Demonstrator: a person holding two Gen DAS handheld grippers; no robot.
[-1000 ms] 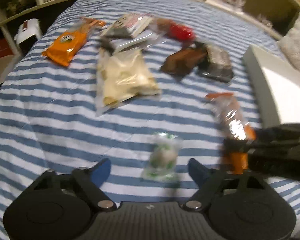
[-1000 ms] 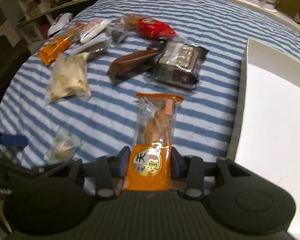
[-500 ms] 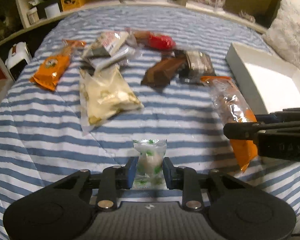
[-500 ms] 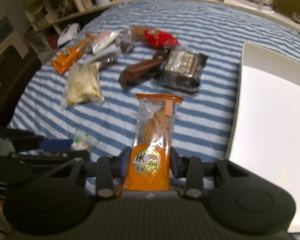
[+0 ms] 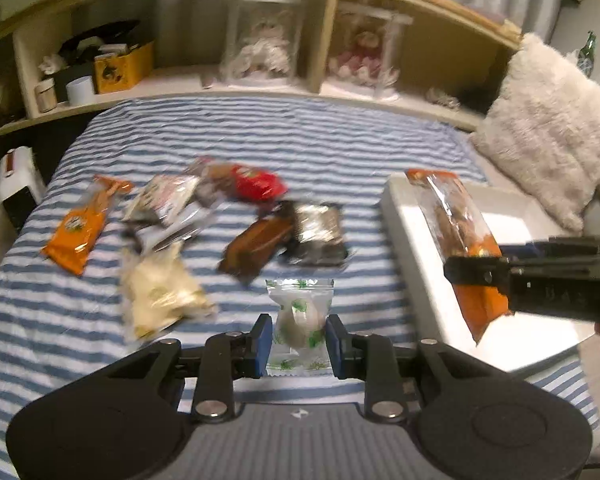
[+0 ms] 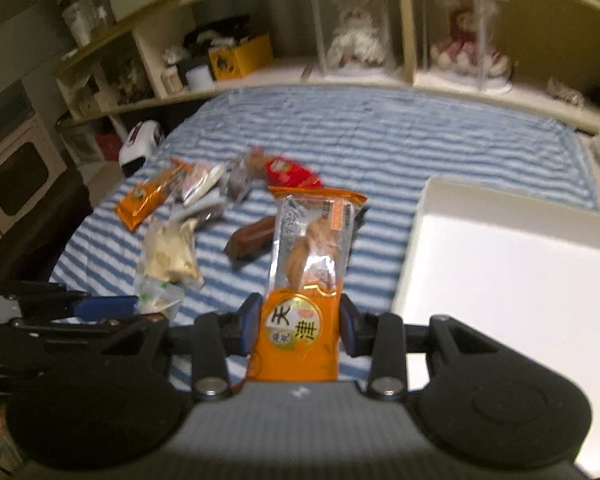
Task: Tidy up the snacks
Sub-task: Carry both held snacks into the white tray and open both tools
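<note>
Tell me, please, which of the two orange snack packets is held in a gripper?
The orange packet with a clear window, clamped at its lower end by the right gripper and lifted off the bed. The other orange packet lies flat on the striped blanket, at the far left.

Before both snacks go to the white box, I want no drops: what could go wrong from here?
1. The right hand-held gripper pinches only the bottom end of the long orange packet; it may swing or slip.
2. The left hand-held gripper squeezes the small clear green-printed pouch; its soft filling could get crushed.
3. The two grippers are close together beside the white box, so they may bump.
</note>
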